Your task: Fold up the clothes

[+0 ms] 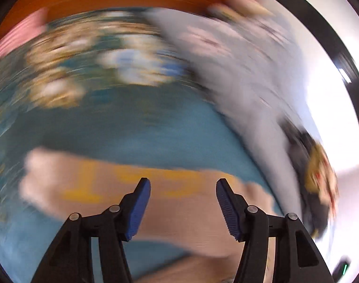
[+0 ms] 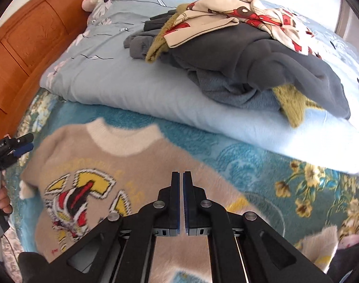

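Observation:
A beige fuzzy sweater (image 2: pixel 122 165) with a cream collar and a yellow, red and black print lies flat on the teal floral blanket (image 2: pixel 262 165). My right gripper (image 2: pixel 181 176) is shut and empty, hovering over the sweater's middle. My left gripper (image 1: pixel 183 188) is open and empty above the sweater (image 1: pixel 122 195), in a view blurred by motion. It also shows in the right wrist view (image 2: pixel 21 146) at the far left, beside the sweater's shoulder.
A light blue quilt (image 2: pixel 137 89) lies folded behind the sweater. A pile of clothes (image 2: pixel 250 54), dark grey, olive and cream with red print, sits on it. An orange wooden headboard (image 2: pixel 26 42) stands at the left.

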`<state>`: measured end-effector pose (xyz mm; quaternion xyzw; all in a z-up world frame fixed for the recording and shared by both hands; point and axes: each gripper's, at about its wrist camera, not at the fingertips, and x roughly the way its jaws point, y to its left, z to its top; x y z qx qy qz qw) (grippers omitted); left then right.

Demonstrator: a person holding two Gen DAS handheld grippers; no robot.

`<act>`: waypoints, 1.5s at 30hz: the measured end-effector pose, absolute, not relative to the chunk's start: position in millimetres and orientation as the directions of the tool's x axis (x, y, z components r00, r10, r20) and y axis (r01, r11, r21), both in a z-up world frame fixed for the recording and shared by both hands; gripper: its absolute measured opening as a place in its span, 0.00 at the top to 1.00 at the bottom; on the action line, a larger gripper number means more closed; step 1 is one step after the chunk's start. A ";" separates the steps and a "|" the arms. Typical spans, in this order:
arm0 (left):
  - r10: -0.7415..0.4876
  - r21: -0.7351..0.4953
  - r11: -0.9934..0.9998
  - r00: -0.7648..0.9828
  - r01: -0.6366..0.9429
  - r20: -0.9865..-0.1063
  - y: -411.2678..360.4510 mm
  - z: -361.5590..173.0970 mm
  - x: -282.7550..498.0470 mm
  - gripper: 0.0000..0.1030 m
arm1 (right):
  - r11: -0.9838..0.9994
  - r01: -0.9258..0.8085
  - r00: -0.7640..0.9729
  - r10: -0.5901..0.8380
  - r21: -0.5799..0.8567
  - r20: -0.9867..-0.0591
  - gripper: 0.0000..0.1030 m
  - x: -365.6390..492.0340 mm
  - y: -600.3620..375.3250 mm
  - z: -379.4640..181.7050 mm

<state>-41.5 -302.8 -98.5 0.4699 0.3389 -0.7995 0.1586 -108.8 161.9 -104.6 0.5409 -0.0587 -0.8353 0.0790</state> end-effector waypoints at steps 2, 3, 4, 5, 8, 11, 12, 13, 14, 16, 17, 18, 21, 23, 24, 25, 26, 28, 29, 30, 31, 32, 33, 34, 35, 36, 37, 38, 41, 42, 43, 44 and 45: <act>-0.061 -0.332 -0.591 -0.451 0.735 -0.890 -348.5 -106.0 -1.6 0.40 | -0.978 0.076 -0.404 -0.210 0.196 -0.890 0.98 -95.9 161.4 -101.0; -0.095 -0.290 -0.535 -0.398 0.793 -0.912 -367.0 -113.8 14.7 0.40 | -0.977 0.078 -0.404 -0.212 0.198 -0.890 0.98 -88.8 161.5 -99.8; -0.102 -0.275 -0.468 -0.360 0.840 -0.927 -384.8 -124.1 32.2 0.40 | -0.977 0.080 -0.403 -0.215 0.200 -0.890 0.98 -81.9 161.7 -98.6; -0.092 -0.282 -0.404 -0.346 0.870 -0.934 -398.6 -134.2 47.4 0.40 | -0.976 0.080 -0.402 -0.218 0.202 -0.889 0.98 -75.5 162.4 -97.2; -0.020 -0.355 -0.273 -0.375 0.894 -0.927 -419.7 -161.3 76.3 0.38 | -0.974 0.074 -0.400 -0.224 0.213 -0.889 0.98 -59.1 164.2 -93.3; 0.013 -0.446 -0.237 -0.457 0.863 -0.890 -424.4 -170.5 82.4 0.23 | -0.971 0.054 -0.401 -0.236 0.235 -0.885 0.98 -48.7 166.5 -88.1; 0.014 -0.460 -0.249 -0.472 0.852 -0.882 -423.7 -170.1 79.5 0.22 | -0.969 0.047 -0.402 -0.241 0.243 -0.883 0.98 -45.4 167.3 -86.1; 0.016 -0.457 -0.274 -0.471 0.846 -0.882 -422.8 -169.4 73.7 0.22 | -0.967 0.040 -0.403 -0.245 0.251 -0.882 0.98 -42.4 167.9 -84.0; 0.020 -0.470 -0.300 -0.487 0.830 -0.873 -422.9 -167.0 70.1 0.22 | -0.966 0.033 -0.405 -0.247 0.256 -0.880 0.98 -40.2 168.1 -81.4; 0.020 -0.473 -0.349 -0.498 0.809 -0.867 -421.2 -162.9 63.1 0.26 | -0.964 0.022 -0.407 -0.251 0.266 -0.878 0.98 -36.7 168.2 -76.6; 0.015 -0.462 -0.373 -0.493 0.805 -0.870 -419.3 -161.2 59.6 0.43 | -0.962 0.010 -0.409 -0.252 0.272 -0.877 0.98 -35.3 168.3 -75.0; 0.013 -0.438 -0.404 -0.473 0.803 -0.881 -416.8 -158.8 54.4 0.58 | -0.961 0.001 -0.409 -0.253 0.277 -0.876 0.98 -33.9 168.3 -73.6; 0.001 -0.413 -0.460 -0.464 0.786 -0.886 -415.1 -148.4 42.9 0.84 | -0.956 -0.009 -0.402 -0.266 0.295 -0.876 0.98 -30.9 167.1 -70.8; -0.018 -0.432 -0.500 -0.508 0.750 -0.861 -412.5 -125.0 34.9 0.85 | -0.955 -0.004 -0.403 -0.270 0.297 -0.874 0.97 -29.0 165.5 -68.4; -0.028 -0.442 -0.526 -0.535 0.726 -0.845 -410.6 -109.9 30.5 0.85 | -0.955 0.000 -0.404 -0.272 0.297 -0.873 0.97 -27.8 164.9 -67.0; -0.042 -0.454 -0.560 -0.571 0.693 -0.820 -406.5 -88.7 23.7 0.85 | -0.955 0.003 -0.407 -0.273 0.297 -0.872 0.97 -26.4 164.6 -65.5; -0.054 -0.463 -0.594 -0.607 0.658 -0.793 -402.3 -67.4 16.8 0.85 | -0.955 0.006 -0.410 -0.274 0.297 -0.870 0.97 -25.0 164.6 -64.1; -0.045 -0.501 -0.649 -0.687 0.572 -0.726 -391.0 -24.7 2.9 0.86 | -0.954 0.005 -0.414 -0.275 0.300 -0.868 0.97 -23.2 167.0 -62.5; -0.016 -0.532 -0.675 -0.731 0.511 -0.682 -382.7 -2.9 -6.1 0.86 | -0.952 0.000 -0.416 -0.278 0.306 -0.865 0.97 -22.5 169.2 -62.1; 0.015 -0.556 -0.699 -0.768 0.450 -0.641 -368.8 17.1 -10.7 0.86 | -0.950 -0.004 -0.419 -0.282 0.312 -0.863 0.97 -21.7 171.3 -61.8; 0.049 -0.562 -0.733 -0.795 0.382 -0.604 -351.6 35.9 -21.4 0.86 | -0.949 -0.008 -0.421 -0.284 0.316 -0.862 0.97 -20.7 173.5 -61.6; 0.085 -0.564 -0.764 -0.819 0.312 -0.568 -334.3 54.7 -32.2 0.86 | -0.947 -0.012 -0.423 -0.286 0.321 -0.860 0.97 -19.6 175.7 -61.4; 0.129 -0.568 -0.782 -0.825 0.257 -0.551 -314.9 65.8 -40.1 0.86 | -0.945 -0.016 -0.425 -0.289 0.326 -0.858 0.97 -18.6 177.9 -61.3; 0.173 -0.570 -0.797 -0.827 0.201 -0.534 -295.4 76.8 -47.9 0.86 | -0.943 -0.021 -0.426 -0.291 0.331 -0.856 0.97 -17.5 180.2 -61.3; 0.218 -0.571 -0.808 -0.827 0.145 -0.518 -275.9 87.8 -55.7 0.86 | -0.941 -0.029 -0.428 -0.293 0.337 -0.855 0.97 -16.2 183.1 -61.7; 0.252 -0.572 -0.812 -0.817 0.112 -0.518 -255.6 88.7 -62.1 0.86 | -0.937 -0.039 -0.429 -0.298 0.347 -0.853 0.97 -14.9 186.3 -62.2; 0.286 -0.574 -0.815 -0.806 0.080 -0.519 -235.2 89.5 -68.6 0.86 | -0.933 -0.048 -0.430 -0.303 0.357 -0.851 0.97 -13.5 189.5 -62.7; 0.319 -0.575 -0.817 -0.793 0.048 -0.520 -214.9 90.4 -75.0 0.86 | -0.929 -0.058 -0.431 -0.308 0.367 -0.848 0.97 -12.0 192.9 -63.2; 0.403 -0.552 -0.833 -0.721 -0.035 -0.563 -147.6 71.0 -83.5 0.86 | -0.919 -0.086 -0.430 -0.314 0.385 -0.846 0.97 -5.1 203.8 -66.1; 0.429 -0.545 -0.836 -0.691 -0.062 -0.581 -124.4 61.6 -84.6 0.86 | -0.918 -0.093 -0.428 -0.313 0.386 -0.848 0.97 -2.5 207.1 -67.6; 0.449 -0.531 -0.843 -0.652 -0.083 -0.611 -99.2 46.3 -84.3 0.86 | -0.916 -0.101 -0.425 -0.312 0.387 -0.850 0.97 0.1 210.3 -69.1; 0.463 -0.524 -0.846 -0.621 -0.097 -0.633 -78.7 29.8 -77.8 0.86 | -0.915 -0.108 -0.422 -0.312 0.388 -0.851 0.97 2.8 213.5 -70.5; 0.476 -0.519 -0.848 -0.587 -0.108 -0.655 -61.4 15.3 -75.5 0.86 | -0.914 -0.115 -0.419 -0.311 0.390 -0.853 0.97 5.4 216.8 -72.0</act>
